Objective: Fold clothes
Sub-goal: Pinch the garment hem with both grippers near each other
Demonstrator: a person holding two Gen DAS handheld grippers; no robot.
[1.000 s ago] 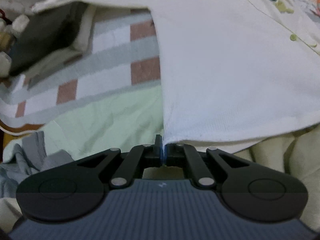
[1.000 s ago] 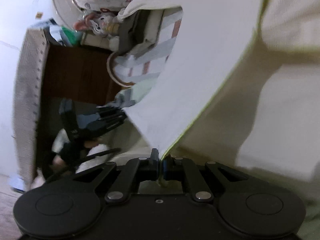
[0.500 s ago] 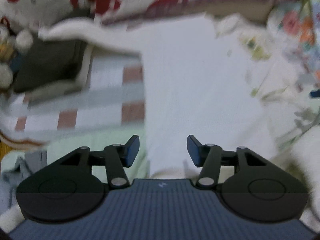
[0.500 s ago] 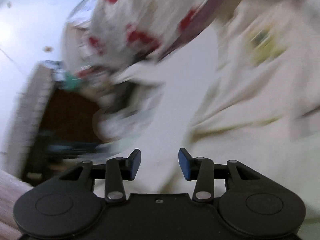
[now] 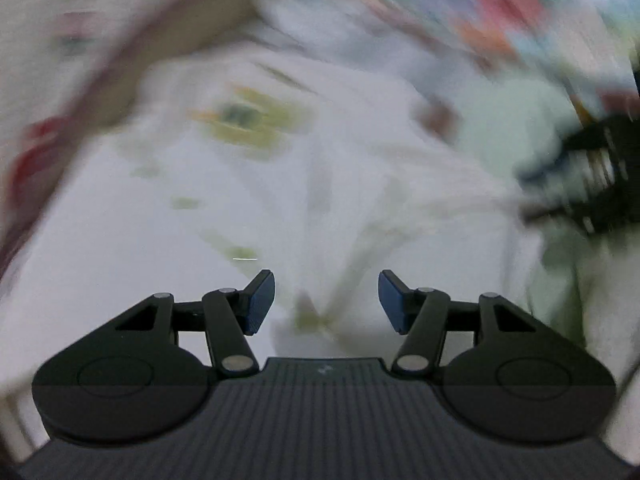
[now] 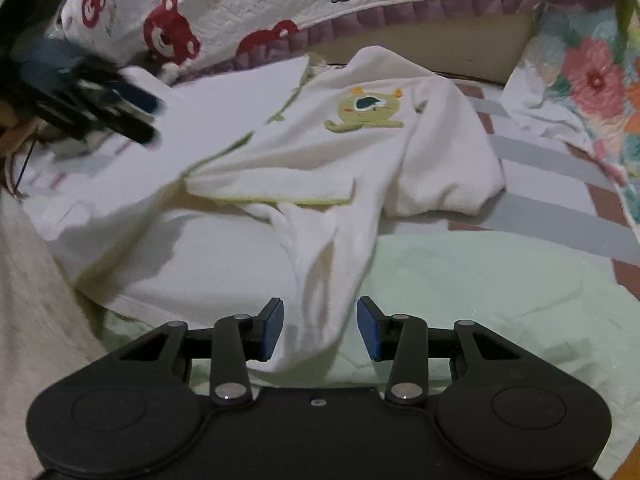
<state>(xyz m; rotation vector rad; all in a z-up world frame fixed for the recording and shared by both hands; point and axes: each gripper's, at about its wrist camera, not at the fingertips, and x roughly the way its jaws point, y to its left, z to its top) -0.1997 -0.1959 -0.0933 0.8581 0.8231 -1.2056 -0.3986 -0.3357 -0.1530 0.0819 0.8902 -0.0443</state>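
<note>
A white garment [image 6: 320, 160] with green trim and a green cartoon patch lies crumpled on the bed, one part folded over itself. My right gripper [image 6: 320, 328] is open, and a loose white fold of the garment lies between its blue pads untouched by them. The left gripper [image 6: 100, 100] shows blurred at the upper left of the right wrist view, over the garment's far edge. In the left wrist view, heavily blurred, my left gripper [image 5: 326, 300] is open above the white garment [image 5: 200, 220]. The right gripper [image 5: 592, 176] appears as a dark smear at the right edge.
A pale green blanket [image 6: 480, 300] and a grey and brown striped cover [image 6: 560, 200] lie under the garment. A quilt with red bears [image 6: 240, 8] rises behind, and floral fabric [image 6: 592, 72] at the right. A beige surface [image 6: 32, 300] runs along the left.
Both grippers were shut on the garment's edges a second ago, holding it up. Both have opened and let it go; the garment now lies on the bed. The left gripper is moving fast.
</note>
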